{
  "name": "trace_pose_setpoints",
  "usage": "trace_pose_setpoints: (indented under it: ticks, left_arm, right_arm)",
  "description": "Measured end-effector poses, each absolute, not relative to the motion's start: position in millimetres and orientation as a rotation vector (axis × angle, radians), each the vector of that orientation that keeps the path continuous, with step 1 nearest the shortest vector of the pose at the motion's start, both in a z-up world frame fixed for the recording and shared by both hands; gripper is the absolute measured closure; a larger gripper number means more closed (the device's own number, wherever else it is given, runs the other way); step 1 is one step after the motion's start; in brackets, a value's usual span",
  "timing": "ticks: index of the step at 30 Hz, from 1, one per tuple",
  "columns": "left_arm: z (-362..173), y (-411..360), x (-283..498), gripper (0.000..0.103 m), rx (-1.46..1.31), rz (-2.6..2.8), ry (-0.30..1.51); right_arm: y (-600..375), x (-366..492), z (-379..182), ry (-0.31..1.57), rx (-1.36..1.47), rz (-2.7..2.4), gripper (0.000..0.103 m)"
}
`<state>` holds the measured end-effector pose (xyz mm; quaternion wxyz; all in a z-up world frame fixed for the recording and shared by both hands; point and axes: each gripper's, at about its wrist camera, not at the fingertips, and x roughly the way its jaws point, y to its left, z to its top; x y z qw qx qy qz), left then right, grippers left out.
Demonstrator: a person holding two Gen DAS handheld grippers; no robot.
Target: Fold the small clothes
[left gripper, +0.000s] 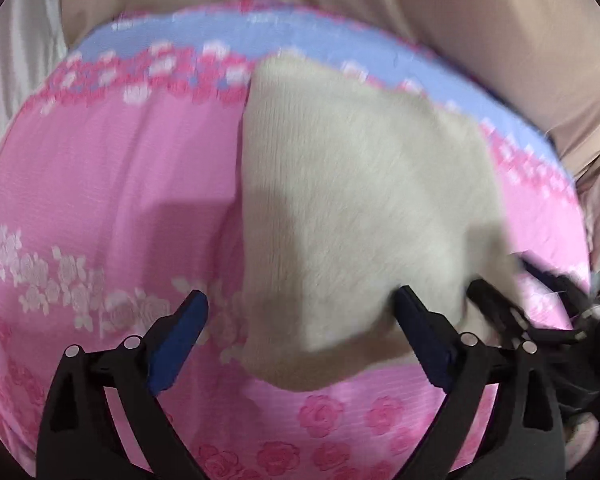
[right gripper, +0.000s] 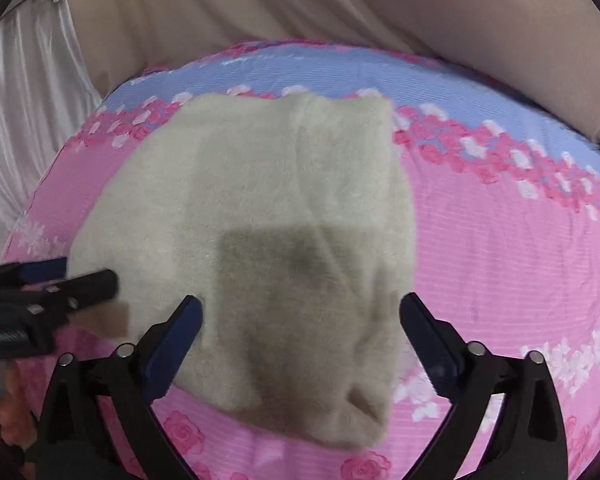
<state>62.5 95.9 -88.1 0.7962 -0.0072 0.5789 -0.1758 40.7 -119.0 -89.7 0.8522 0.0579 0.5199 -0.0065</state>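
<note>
Fleece garment [right gripper: 252, 216], cream and fuzzy, lies folded into a rough rectangle on the pink rose-print bedsheet [right gripper: 500, 264], and everything else is placed from it. At its left edge the left claw [left gripper: 300, 312] hangs spread wide, gripping nothing. Over its near edge the right claw [right gripper: 300, 312] gapes equally wide and empty. Judging the fold laid, the next pinch should catch both thick layers squarely, since soft pile slips and bunches.
</note>
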Motion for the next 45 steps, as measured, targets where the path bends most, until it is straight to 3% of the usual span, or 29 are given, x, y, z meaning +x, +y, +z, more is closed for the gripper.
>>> trace_pose_setpoints:
  ticks: [3,6,14,25,28,32,36,39,40,41,42,43,45]
  left_arm:
    - [-102,98,65,0.009,-0.043,-0.368,1.281]
    - [-103,99,66,0.005,-0.032,-0.365,1.267]
    - [-109,96,69,0.005,-0.039,-0.356,1.270]
    - [-118,95,84,0.005,-0.123,-0.382,1.352]
    - [-104,98,84,0.005,-0.143,-0.418,1.343]
    - [-79,114,94,0.005,-0.298,-0.505,1.275]
    - [-112,127,131,0.005,-0.478,-0.470,1.388]
    - [-139,128,146,0.005,-0.595,-0.464,1.437]
    - [-138,129,146,0.018,-0.615,-0.473,1.416]
    - [-136,126,147,0.038,-0.647,-0.529,1.411]
    - [-133,120,148,0.048,-0.629,-0.553,1.428]
    - [-123,118,148,0.055,-0.604,-0.556,1.408]
    - [-99,119,146,0.059,-0.610,-0.613,1.365]
  right_arm:
    - [-119,57,-111,1.186,0.163,0.006,0.005]
    - [-133,62,-118,1.168,0.270,-0.001,0.005]
    - [-140,52,-123,1.071,0.347,-0.046,0.005]
    - [-148,56,-115,1.113,0.373,-0.018,0.005]
    - [-157,43,-93,1.050,0.372,-0.011,0.014]
    - [-187,44,-79,0.998,0.440,0.003,0.013]
    - [-213,64,-111,1.083,0.582,0.020,0.014]
    - [-219,69,-129,1.098,0.751,0.094,0.044]
    - [-218,70,-128,1.091,0.767,0.092,0.056]
    - [-216,70,-123,1.085,0.763,0.099,0.060]
    - [-215,70,-115,1.081,0.742,0.099,0.067]
    - [-214,70,-104,1.069,0.733,0.112,0.072]
    - [-217,65,-73,1.009,0.720,0.140,0.076]
